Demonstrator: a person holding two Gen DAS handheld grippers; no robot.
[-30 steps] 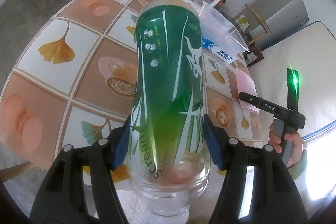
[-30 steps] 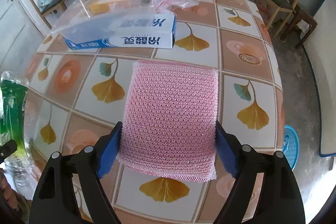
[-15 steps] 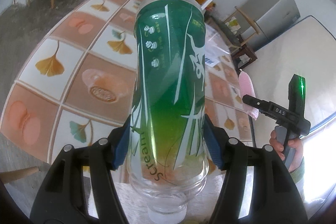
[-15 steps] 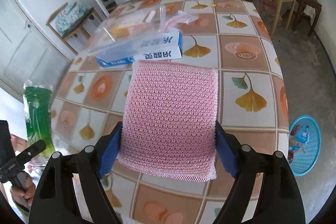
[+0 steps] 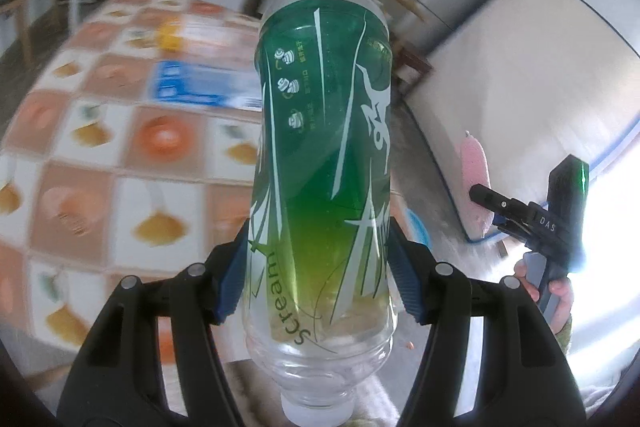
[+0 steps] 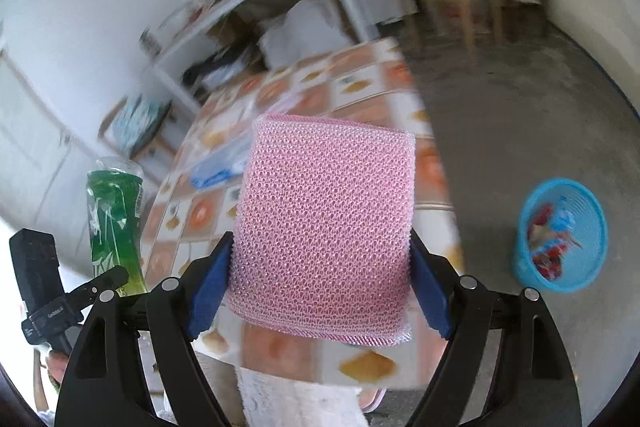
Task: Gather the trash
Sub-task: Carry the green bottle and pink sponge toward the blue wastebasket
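The left gripper [image 5: 316,275] is clamping one green-labelled plastic bottle [image 5: 324,155], cap end toward the camera. The right gripper [image 6: 320,287] is gripping one pink mesh scouring pad [image 6: 326,227] by its side edges. Both are hanging above the tiled-pattern table [image 6: 360,99], where one blue box [image 5: 196,89] is lying farther off. One blue wastebasket [image 6: 560,227], holding scraps, is standing on the floor at right.
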